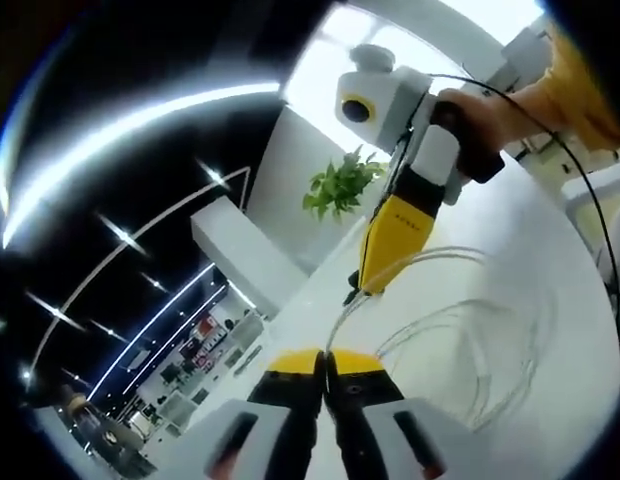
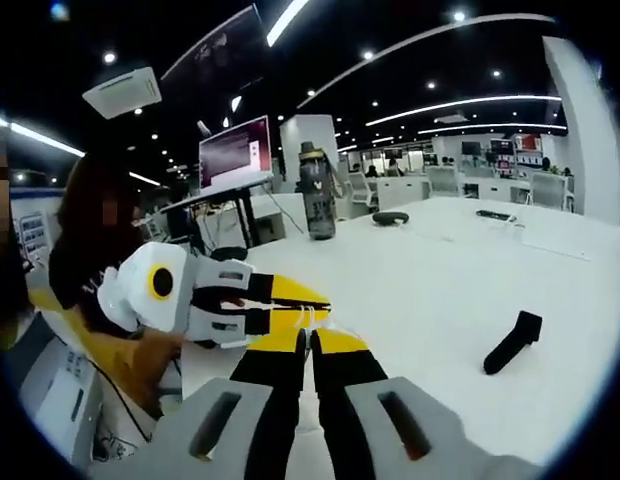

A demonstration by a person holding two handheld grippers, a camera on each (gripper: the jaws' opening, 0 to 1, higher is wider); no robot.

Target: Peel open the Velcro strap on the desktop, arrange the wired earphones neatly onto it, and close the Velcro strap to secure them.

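In the left gripper view the thin white earphone wire [image 1: 460,330] hangs in loose loops over the white desktop [image 1: 550,250]. My left gripper [image 1: 325,362] is shut on one stretch of it. My right gripper [image 1: 362,288] comes in from the upper right, held by a hand, and is shut on the same wire just beyond. In the right gripper view my right gripper [image 2: 308,345] is shut, tip to tip with the left gripper [image 2: 322,300], with a bit of wire [image 2: 304,320] between them. The black Velcro strap [image 2: 513,342] lies on the desktop to the right, apart from both grippers.
A dark bottle [image 2: 317,190] and a flat black object [image 2: 390,218] stand farther back on the desktop [image 2: 440,280]. A monitor [image 2: 235,150] sits on a desk behind. A green plant [image 1: 340,185] is at the table's far end. A person in a yellow sleeve [image 1: 575,90] holds the grippers.
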